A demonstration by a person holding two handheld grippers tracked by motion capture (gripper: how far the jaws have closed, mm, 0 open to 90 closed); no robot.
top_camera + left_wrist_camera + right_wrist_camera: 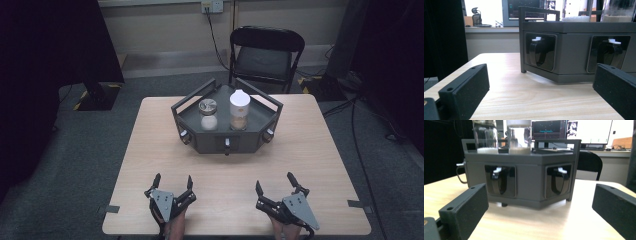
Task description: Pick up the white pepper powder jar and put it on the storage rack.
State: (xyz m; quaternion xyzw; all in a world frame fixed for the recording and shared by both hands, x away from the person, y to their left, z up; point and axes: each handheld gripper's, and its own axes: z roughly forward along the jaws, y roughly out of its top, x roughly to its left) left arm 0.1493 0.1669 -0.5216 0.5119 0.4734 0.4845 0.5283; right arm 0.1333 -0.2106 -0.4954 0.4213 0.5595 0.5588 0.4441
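On the pale wooden table (150, 150), a dark grey angular metal tray (227, 142) sits centrally: rigid, probably heavy; grasp its rails. Left tool (173, 182) and right tool (276, 183) gape wide, empty.

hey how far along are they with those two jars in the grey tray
Nothing looks done yet. Both jars, the metal-lidded jar and the white-capped jar, stand inside the grey tray. Nothing is in hand: the left gripper and right gripper rest open near the table edge, short of the tray. All handling remains.
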